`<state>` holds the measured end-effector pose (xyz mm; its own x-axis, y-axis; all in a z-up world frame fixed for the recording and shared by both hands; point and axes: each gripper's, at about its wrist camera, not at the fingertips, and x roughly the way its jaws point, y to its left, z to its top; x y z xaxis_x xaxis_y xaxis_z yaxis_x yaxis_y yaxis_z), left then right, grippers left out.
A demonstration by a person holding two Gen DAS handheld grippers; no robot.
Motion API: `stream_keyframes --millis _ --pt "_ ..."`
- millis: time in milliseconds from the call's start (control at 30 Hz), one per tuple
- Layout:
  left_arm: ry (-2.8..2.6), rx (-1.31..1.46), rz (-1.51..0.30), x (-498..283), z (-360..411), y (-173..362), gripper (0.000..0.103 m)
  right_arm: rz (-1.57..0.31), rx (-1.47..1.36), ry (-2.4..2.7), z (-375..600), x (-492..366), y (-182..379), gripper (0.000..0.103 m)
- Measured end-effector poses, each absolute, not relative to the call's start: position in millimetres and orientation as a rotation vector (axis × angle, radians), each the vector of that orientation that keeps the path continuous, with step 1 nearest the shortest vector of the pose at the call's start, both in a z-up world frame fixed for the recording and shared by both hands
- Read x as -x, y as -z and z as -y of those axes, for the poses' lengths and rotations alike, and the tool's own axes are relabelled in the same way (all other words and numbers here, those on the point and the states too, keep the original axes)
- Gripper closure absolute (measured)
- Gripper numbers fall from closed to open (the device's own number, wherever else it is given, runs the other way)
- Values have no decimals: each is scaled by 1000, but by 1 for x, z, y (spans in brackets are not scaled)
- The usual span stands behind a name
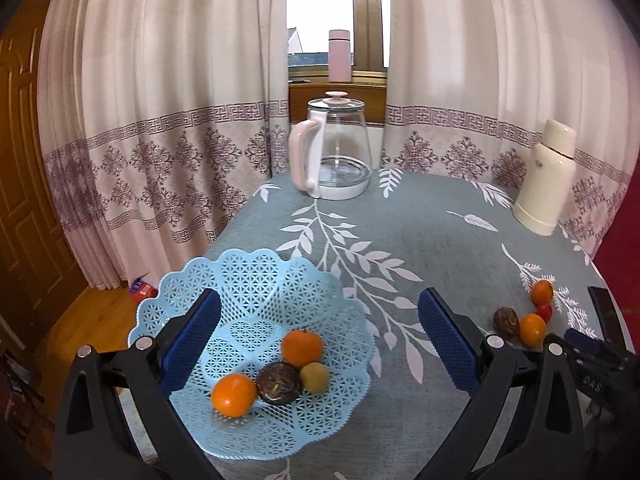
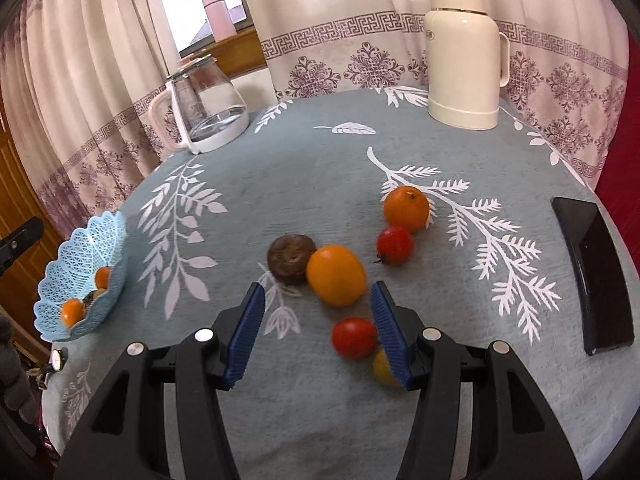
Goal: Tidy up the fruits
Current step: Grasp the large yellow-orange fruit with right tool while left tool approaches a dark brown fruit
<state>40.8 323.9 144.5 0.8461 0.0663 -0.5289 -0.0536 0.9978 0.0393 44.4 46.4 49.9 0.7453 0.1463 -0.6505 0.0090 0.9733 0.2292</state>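
Fruit split between basket and tablecloth.
At 9 o'clock, blue lattice basket (image 2: 80,280) with oranges; centre, loose large orange (image 2: 336,275) beyond spread, empty right gripper (image 2: 318,324); left gripper (image 1: 320,344) likewise spread over basket. No legible writing.
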Motion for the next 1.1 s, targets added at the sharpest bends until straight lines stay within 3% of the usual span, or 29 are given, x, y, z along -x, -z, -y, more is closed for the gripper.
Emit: stream_keyframes --millis 333,600,1100 --pt "-22 -51 -586 -44 -308 -134 3 -772 -197 -81 -45 -69 -38 48" --pt "12 -90 -610 -46 -290 -123 3 -820 -212 -98 -43 -86 -27 57" --pt "71 -138 -629 -51 -257 -114 3 -839 -211 -120 -42 -97 -23 62"
